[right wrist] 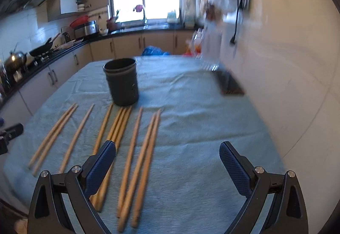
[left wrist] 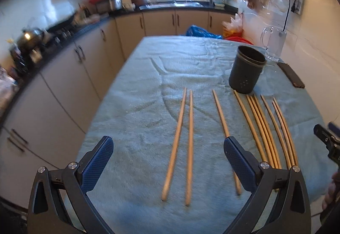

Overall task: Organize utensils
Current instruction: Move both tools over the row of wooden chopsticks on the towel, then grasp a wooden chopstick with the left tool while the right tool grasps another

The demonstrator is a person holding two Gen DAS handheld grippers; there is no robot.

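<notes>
The bench [left wrist: 148,76] is covered with a pale blue-green towel. In the left wrist view its left edge runs diagonally from lower left toward the upper middle of the frame, with cabinets [left wrist: 63,76] below and beyond it across a gap of floor.

The left hand-held gripper [left wrist: 167,149] is seen spread wide at the bottom of that view, with nothing between its blue pads. Two chopsticks [left wrist: 180,144] lie side by side in the gap between its fingers, and a third lies partly under the right-hand finger. To the left of these the towel is bare up to the bench edge.

Right of centre, more chopsticks are laid in a loose row, and a dark cup [left wrist: 246,70] stands upright just beyond their far tips. A glass mug [left wrist: 274,42] stands at the far right against the wall, with a flat dark object [left wrist: 291,74] beside it.

In the right wrist view the right hand-held gripper [right wrist: 167,155] is likewise spread and empty. The chopsticks fill the lower left of that frame; the right half of the towel is bare up to the white wall [right wrist: 286,64].

No writing can be read; both views are blurred.
</notes>
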